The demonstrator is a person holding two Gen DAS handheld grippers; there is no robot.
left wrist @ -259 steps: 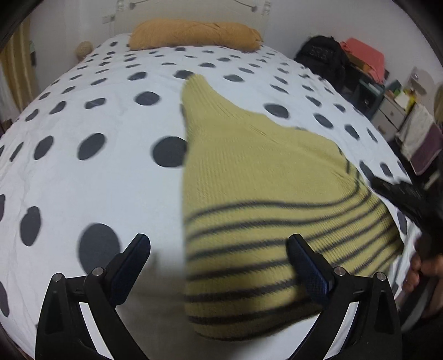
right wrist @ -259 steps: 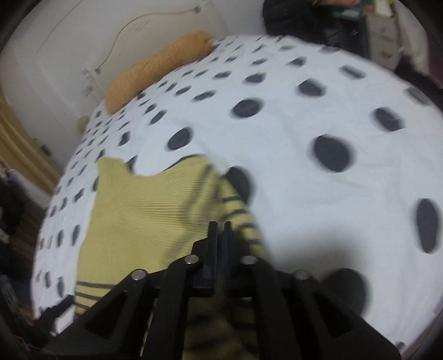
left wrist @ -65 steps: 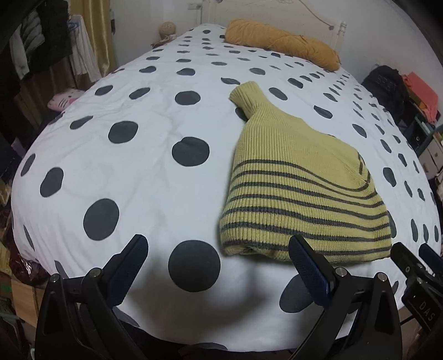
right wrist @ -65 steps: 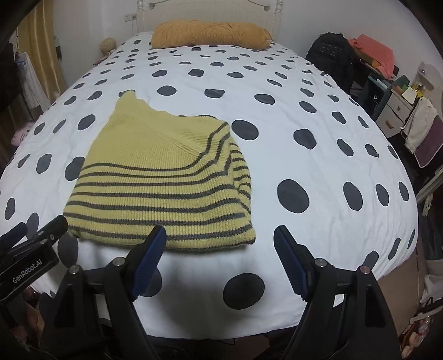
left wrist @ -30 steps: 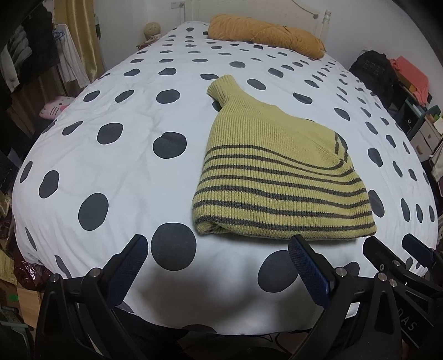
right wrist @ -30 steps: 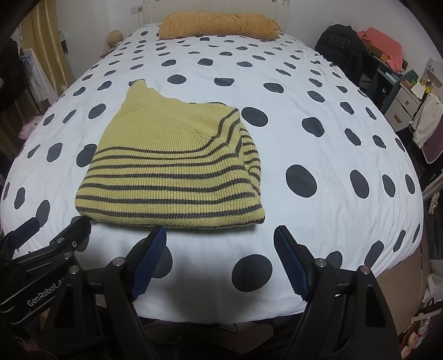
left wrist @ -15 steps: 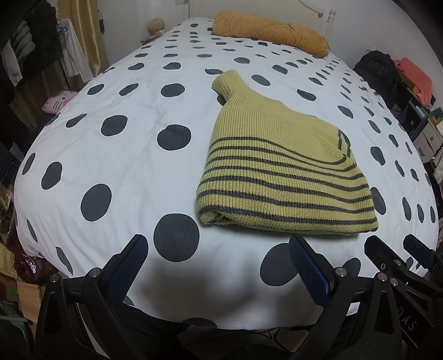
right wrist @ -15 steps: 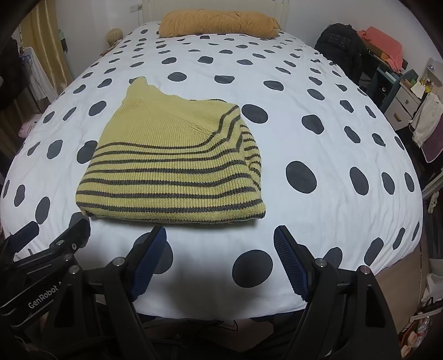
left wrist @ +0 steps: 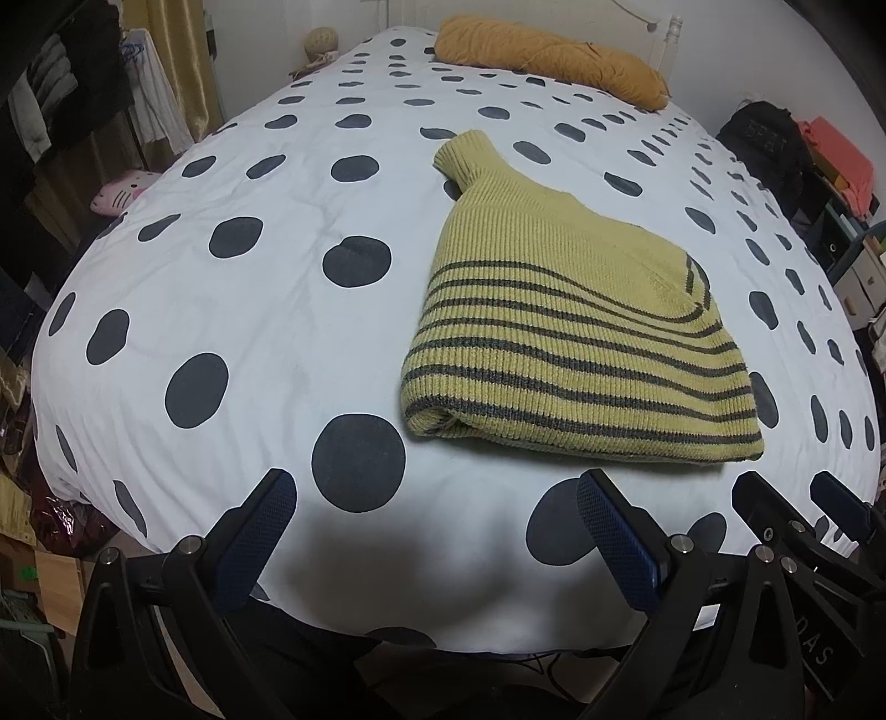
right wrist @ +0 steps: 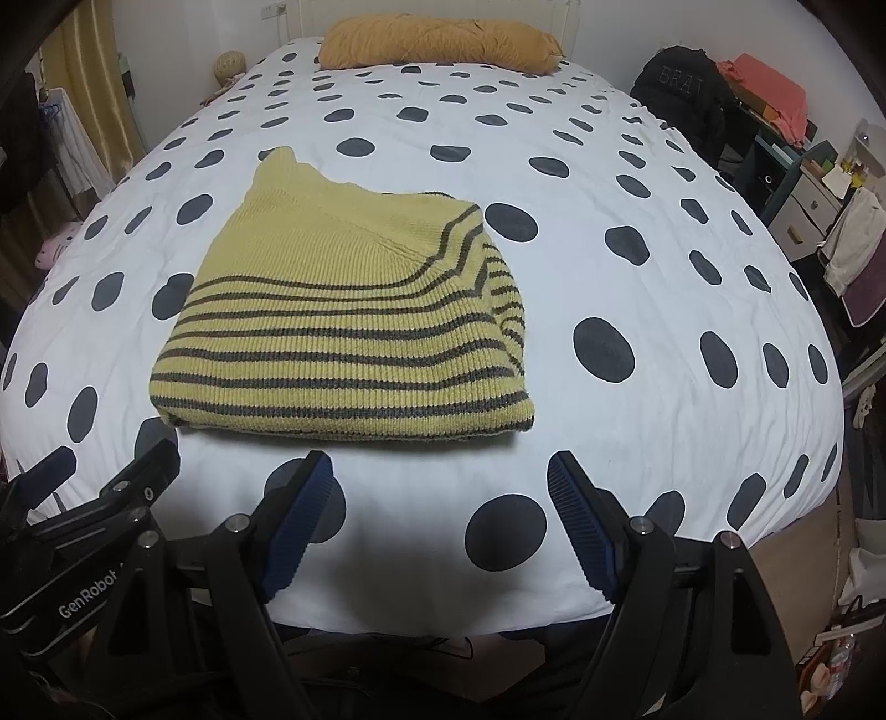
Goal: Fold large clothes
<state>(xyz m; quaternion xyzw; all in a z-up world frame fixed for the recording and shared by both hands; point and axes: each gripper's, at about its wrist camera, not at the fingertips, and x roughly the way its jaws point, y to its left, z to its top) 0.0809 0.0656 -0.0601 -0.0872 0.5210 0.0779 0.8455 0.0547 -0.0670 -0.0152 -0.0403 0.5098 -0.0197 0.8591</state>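
Note:
A yellow knit sweater with dark grey stripes lies folded into a compact bundle on the white bed with dark polka dots; it also shows in the right wrist view. My left gripper is open and empty, held at the bed's near edge, short of the sweater. My right gripper is open and empty, just in front of the sweater's near folded edge. Each gripper shows in the other's view, the right one and the left one.
An orange pillow lies at the head of the bed. A black backpack, shelves and drawers stand along the right side. Hanging clothes and a curtain are on the left. A pink plush lies beside the bed.
Both grippers have stayed open and drawn back to the bed's near edge, with only small shifts of view. The folded sweater has not moved over the last second.

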